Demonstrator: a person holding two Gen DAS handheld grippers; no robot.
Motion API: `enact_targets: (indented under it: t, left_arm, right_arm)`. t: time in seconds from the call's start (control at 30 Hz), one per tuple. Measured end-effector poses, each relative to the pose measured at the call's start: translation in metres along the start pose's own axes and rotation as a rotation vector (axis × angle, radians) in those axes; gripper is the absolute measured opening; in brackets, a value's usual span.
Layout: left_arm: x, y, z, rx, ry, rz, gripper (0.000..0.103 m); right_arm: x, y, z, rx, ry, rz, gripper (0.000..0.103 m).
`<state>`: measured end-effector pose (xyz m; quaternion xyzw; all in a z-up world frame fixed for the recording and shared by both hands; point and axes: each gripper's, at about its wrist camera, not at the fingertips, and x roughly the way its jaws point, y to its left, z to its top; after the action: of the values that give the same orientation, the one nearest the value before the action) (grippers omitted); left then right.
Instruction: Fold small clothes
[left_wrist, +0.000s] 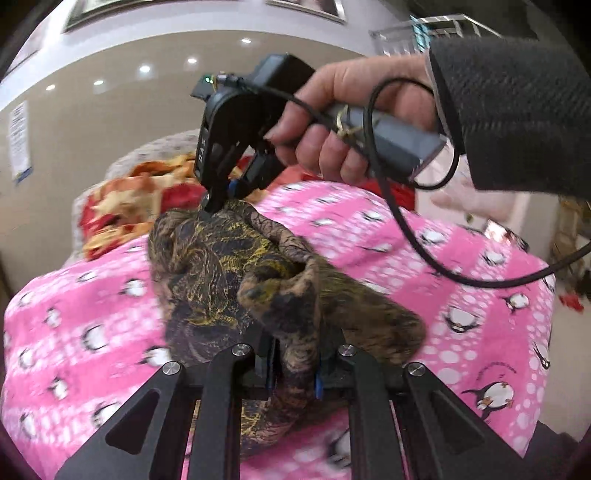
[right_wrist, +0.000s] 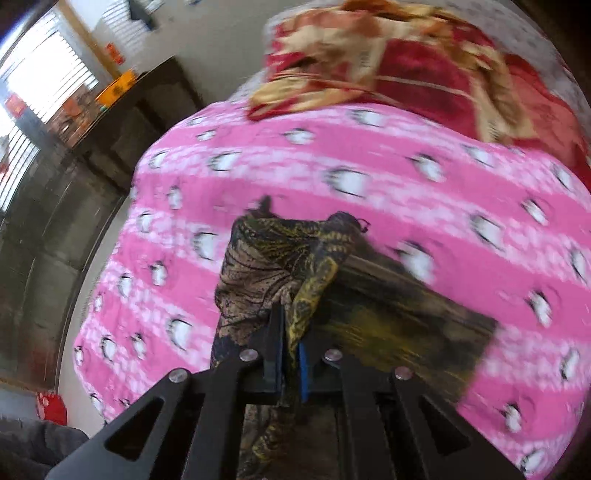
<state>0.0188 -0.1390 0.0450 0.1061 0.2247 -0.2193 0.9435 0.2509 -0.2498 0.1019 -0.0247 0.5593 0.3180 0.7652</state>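
While lifted off the bedding at two places, hangs bunched between both tools: small dark brown garment of lacy fabric with yellow-gold pattern (left_wrist: 236, 266), stretched over the pink fleece blanket printed with white penguins (left_wrist: 424, 236). Nearest end pinched in the left gripper (left_wrist: 295, 373), its blue-padded fingers pressed together on a twisted fold of the cloth. Far end caught at the tips of the right gripper (left_wrist: 212, 205), black, pointing downward, held by a person's hand (left_wrist: 332, 122) in a dark grey knitted sleeve (left_wrist: 517, 114), with a black cable (left_wrist: 424, 254) looping from the handle. From the right wrist view, same grip seen close: right gripper (right_wrist: 290, 354) clamped on a gathered fold of the garment (right_wrist: 280, 258), rest of the cloth trailing right, blurred, possibly lying on the blanket (right_wrist: 332, 155). Beyond, a crumpled red and cream patterned cloth (right_wrist: 406, 66) at the blanket's far edge. Off to the side, a dark cabinet (right_wrist: 147, 107) beside a bright window with blinds (right_wrist: 40, 85).
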Motion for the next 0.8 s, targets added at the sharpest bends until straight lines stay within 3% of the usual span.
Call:
enact_targets:
  t: [0.13, 0.37, 0.53, 0.67, 0.8]
  left_arm:
    - [0.041, -0.035, 0.005, 0.055, 0.075, -0.042, 0.000]
    - [0.084, -0.071, -0.006, 0.104, 0.182, -0.051, 0.000]
    - [0.096, -0.091, -0.014, 0.160, 0.254, -0.064, 0.001]
    - [0.094, -0.097, -0.014, 0.180, 0.299, -0.070, 0.006]
    - [0.082, -0.093, -0.014, 0.156, 0.309, -0.134, 0.011]
  right_arm:
    - [-0.008, -0.062, -0.023, 0.090, -0.024, -0.025, 0.006]
    - [0.023, -0.146, -0.065, 0.243, -0.041, -0.007, 0.006]
    - [0.048, -0.170, -0.087, 0.313, -0.052, 0.016, 0.012]
    - [0.047, -0.185, -0.104, 0.412, -0.138, 0.108, 0.017]
    - [0.031, -0.177, -0.115, 0.401, -0.187, 0.086, 0.017]
